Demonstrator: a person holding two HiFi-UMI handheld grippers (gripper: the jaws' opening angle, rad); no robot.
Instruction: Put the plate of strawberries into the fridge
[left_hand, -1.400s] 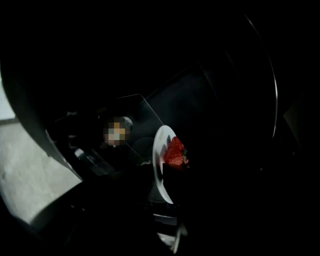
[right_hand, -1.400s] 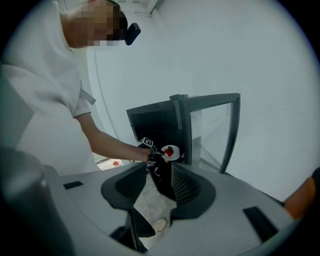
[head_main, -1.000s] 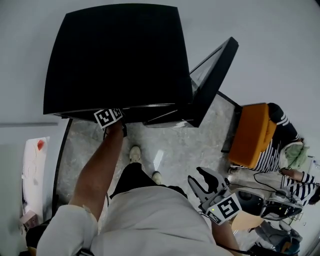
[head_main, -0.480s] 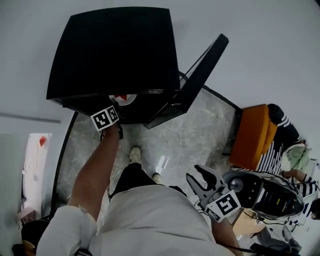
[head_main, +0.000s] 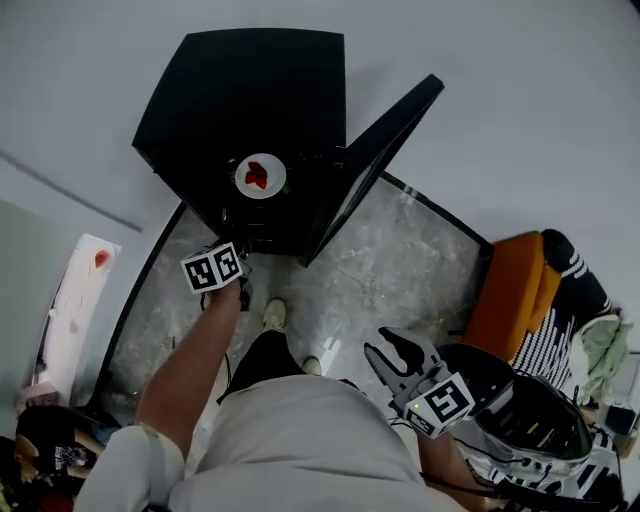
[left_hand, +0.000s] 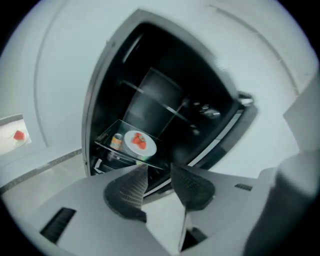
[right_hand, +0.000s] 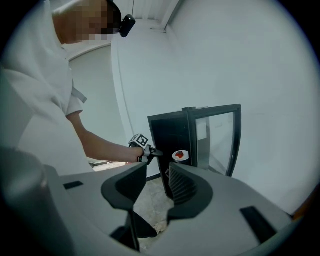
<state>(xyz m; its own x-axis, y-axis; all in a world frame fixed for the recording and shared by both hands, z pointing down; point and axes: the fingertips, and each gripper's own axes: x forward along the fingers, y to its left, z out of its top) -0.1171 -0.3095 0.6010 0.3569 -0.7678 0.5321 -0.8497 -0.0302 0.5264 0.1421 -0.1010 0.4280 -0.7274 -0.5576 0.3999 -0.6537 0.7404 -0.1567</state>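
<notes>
now: plate of strawberries (head_main: 260, 176) sits inside fridge (head_main: 250, 90), 12 o'clock; left tongs (left_hand: 159, 172) just released, spread, empty; right tongs (right_hand: 157, 170) spread; placement looks done.

1. White round plate (head_main: 260, 176) — it lies flat on a glass shelf (left_hand: 122, 152) inside the fridge, with red strawberries (head_main: 257, 178) heaped at its middle.
2. Black fridge (head_main: 250, 90) — it stands upright on the floor against the pale wall, its glass door (head_main: 385, 150) swung wide open.
</notes>
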